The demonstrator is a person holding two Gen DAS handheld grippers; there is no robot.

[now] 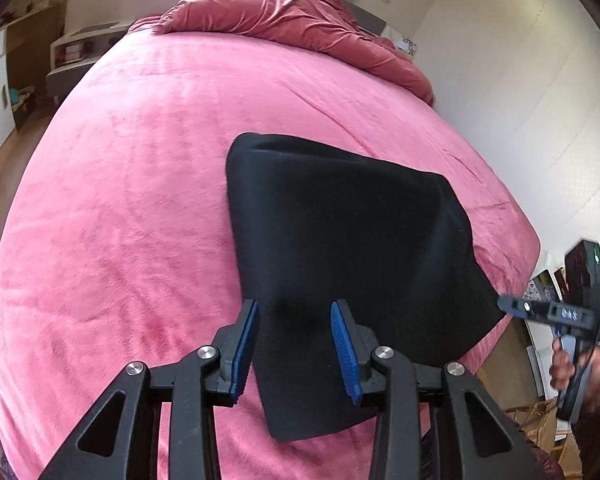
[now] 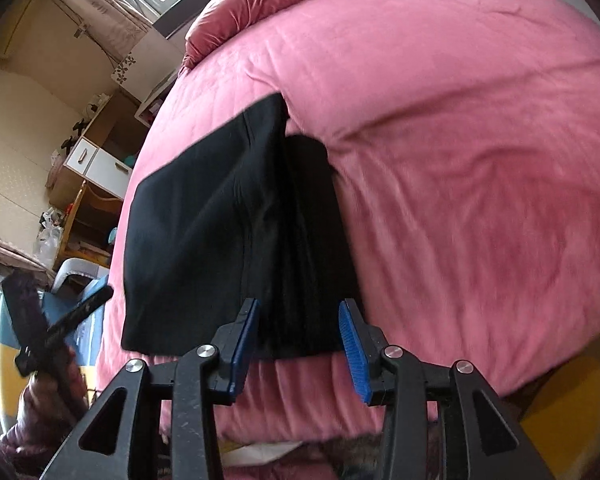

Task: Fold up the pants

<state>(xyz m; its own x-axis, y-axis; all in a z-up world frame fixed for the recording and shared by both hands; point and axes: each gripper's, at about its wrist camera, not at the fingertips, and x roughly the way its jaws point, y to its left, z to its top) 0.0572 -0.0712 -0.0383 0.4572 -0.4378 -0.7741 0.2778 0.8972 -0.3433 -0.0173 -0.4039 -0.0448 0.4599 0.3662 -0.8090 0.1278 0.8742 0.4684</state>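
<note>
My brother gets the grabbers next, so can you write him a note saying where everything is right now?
Left gripper: open, holding nothing, hovering over the near edge of the black pants.
Right gripper: open, holding nothing, over the pants' other near corner.
Pants: folded into a compact bundle, lying near the edge of the pink bed cover.
Done: the pants look folded over at least once and released.
Left: probably one more fold or a tidy-up, if you want it smaller.

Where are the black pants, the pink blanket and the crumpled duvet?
black pants (image 1: pixel 340 220), left wrist view, middle of the folded cloth
pink blanket (image 1: pixel 140 160), left wrist view, bare stretch
crumpled duvet (image 1: pixel 292 16), left wrist view, its bunched top
</note>
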